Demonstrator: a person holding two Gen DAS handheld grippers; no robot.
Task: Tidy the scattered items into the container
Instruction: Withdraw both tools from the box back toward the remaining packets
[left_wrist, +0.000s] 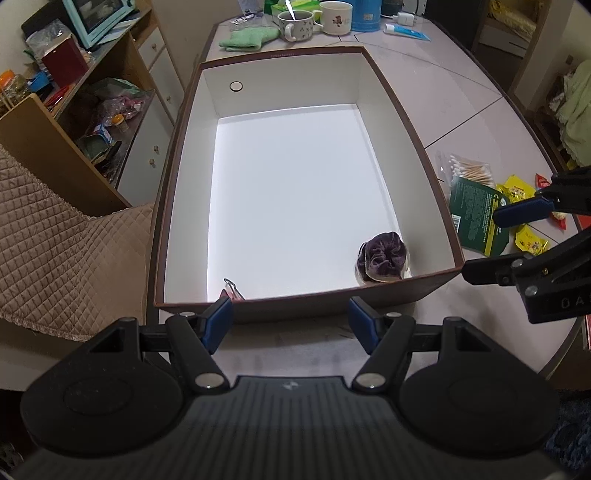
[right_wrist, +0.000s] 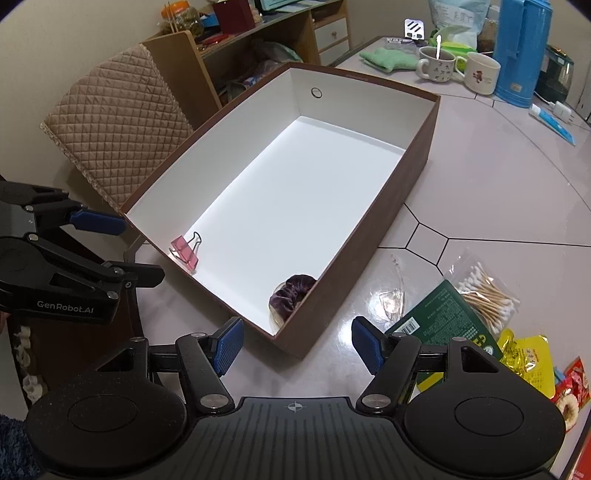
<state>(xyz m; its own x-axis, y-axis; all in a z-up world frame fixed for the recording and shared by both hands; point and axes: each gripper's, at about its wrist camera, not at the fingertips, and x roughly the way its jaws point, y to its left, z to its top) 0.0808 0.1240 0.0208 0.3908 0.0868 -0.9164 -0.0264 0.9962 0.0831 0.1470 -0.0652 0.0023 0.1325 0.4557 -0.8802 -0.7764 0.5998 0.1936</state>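
So the brown box (right_wrist: 388, 206) with the white inside is sitting on the pale tabletop (right_wrist: 498, 192), and two things are already in it – a purple velvet scrunchie (right_wrist: 291, 293) tucked in the near right corner, touching the walls there, and a pink binder clip (right_wrist: 184, 251) over in the near left corner against the wall. Rest of the box floor is bare white. The left gripper (left_wrist: 290, 325) hangs just in front of the box's near wall, blue pads spread wide with nothing between them. The right gripper (right_wrist: 297, 345) is the same deal – jaws wide apart and empty, sitting over the table by the box's near right corner. Still out on the table to the right of the box: a green packet (right_wrist: 447, 325), a clear bag of cotton swabs (right_wrist: 484, 291) partly overlapping it, some yellow snack packets (right_wrist: 528, 354) and a red one (right_wrist: 574, 380) at the edge of the frame, plus a clear plastic wrapper (right_wrist: 391, 299) lying just beside the box wall. At the far end of the table there's a green cloth (right_wrist: 388, 57), two mugs (right_wrist: 458, 70) (one with a spoon in it), a blue thermos (right_wrist: 521, 51) and a tube (right_wrist: 554, 123). A chair with a quilted beige cover (right_wrist: 118, 125) is on the left of the box.
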